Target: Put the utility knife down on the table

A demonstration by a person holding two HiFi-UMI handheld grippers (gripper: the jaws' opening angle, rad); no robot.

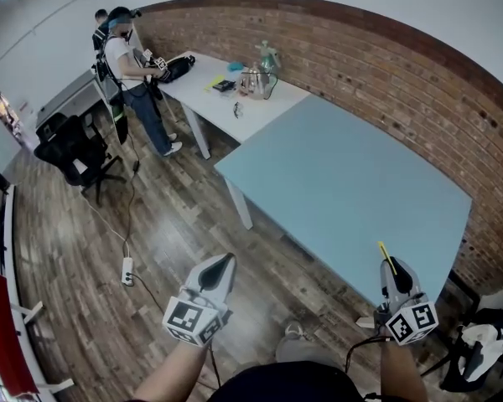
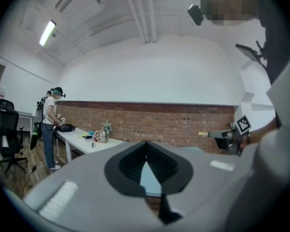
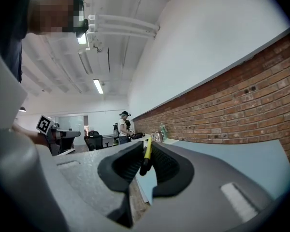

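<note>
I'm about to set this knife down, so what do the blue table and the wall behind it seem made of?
The table top looks like smooth matte laminate or painted board: even light blue, no grain. The wall looks like bare red brick: mortar lines show between courses.

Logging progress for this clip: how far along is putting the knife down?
Done: right claw grips the knife. In hand: it is held just short of the table; left claw is shut, empty. Left: set the knife on the table, release.

A person (image 1: 126, 65) stands at the white table (image 1: 260, 115); a black chair (image 1: 67, 149) nearby; brick wall (image 1: 360, 65) behind.
</note>
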